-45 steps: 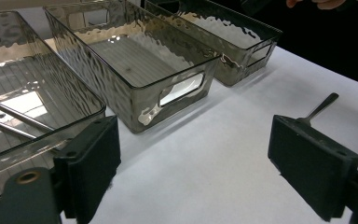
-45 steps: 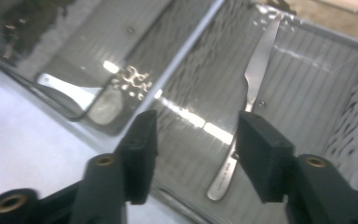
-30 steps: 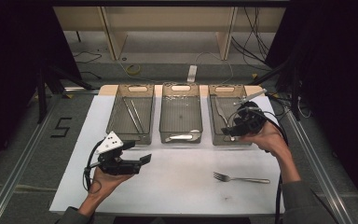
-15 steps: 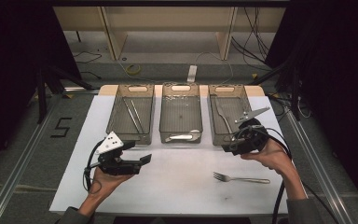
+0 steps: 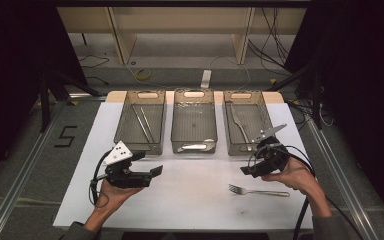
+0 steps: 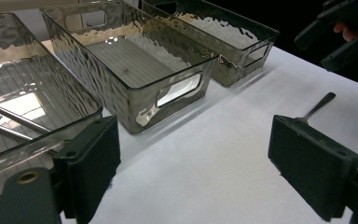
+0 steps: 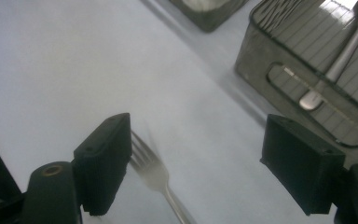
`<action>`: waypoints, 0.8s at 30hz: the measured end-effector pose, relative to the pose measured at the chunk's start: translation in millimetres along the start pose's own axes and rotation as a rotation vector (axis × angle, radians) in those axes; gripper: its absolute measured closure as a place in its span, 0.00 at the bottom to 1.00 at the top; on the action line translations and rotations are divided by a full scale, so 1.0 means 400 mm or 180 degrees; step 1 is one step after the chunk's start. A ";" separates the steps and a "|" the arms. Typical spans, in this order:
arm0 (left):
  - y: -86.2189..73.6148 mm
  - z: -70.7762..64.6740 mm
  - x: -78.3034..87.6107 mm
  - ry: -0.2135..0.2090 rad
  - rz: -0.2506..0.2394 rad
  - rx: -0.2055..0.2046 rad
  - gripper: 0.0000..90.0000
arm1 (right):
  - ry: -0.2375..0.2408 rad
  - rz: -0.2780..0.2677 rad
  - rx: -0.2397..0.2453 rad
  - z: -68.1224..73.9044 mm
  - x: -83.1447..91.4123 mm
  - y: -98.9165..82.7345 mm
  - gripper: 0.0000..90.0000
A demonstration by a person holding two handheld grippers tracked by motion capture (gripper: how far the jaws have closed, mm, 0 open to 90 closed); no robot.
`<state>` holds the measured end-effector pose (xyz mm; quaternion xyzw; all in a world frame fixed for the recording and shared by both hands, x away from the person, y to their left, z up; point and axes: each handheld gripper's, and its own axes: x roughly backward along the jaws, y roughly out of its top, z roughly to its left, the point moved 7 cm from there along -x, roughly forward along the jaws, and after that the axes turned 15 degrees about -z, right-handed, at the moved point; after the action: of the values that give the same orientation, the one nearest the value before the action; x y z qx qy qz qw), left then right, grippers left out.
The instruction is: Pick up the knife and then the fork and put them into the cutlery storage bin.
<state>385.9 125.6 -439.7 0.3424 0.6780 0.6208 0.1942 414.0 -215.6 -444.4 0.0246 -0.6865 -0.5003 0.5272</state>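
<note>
The fork [image 5: 258, 190] lies flat on the white worktop [image 5: 190, 200], its long way running side to side. The right tool [image 5: 252, 167] hangs just above its prongs, and its jaws have just been opening, with nothing gripped. The left tool [image 5: 147, 165] is far off, wide apart and empty too.

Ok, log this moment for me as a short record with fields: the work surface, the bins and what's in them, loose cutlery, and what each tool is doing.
surface: white table
left bin: two thin metal sticks, likely chopsticks
middle bin: one utensil at the near end
right bin: one utensil, likely a knife
loose item: fork lying flat on the table, tines pointing left
left tool: open, holding nothing, aimed across the table
right tool: open and has just been opening, nothing gripped, over the fork's tines
likely next: right tool closes on the fork
</note>
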 end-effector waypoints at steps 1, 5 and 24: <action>0.000 0.000 0.000 0.0002 0.0001 -0.0001 0.18 | 0.0010 0.0032 0.0015 0.003 0.000 -0.005 0.28; 0.000 -0.001 0.000 -0.0001 0.0008 -0.0009 0.18 | 0.0036 0.0164 0.0114 0.018 -0.001 -0.023 0.29; 0.000 -0.002 -0.001 -0.0009 0.0001 -0.0015 0.18 | 0.0038 0.0792 0.0217 0.010 -0.021 -0.150 0.51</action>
<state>385.5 124.8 -439.6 0.3428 0.6763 0.6219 0.1958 385.0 -238.2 -492.9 -0.0399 -0.6976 -0.4072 0.5881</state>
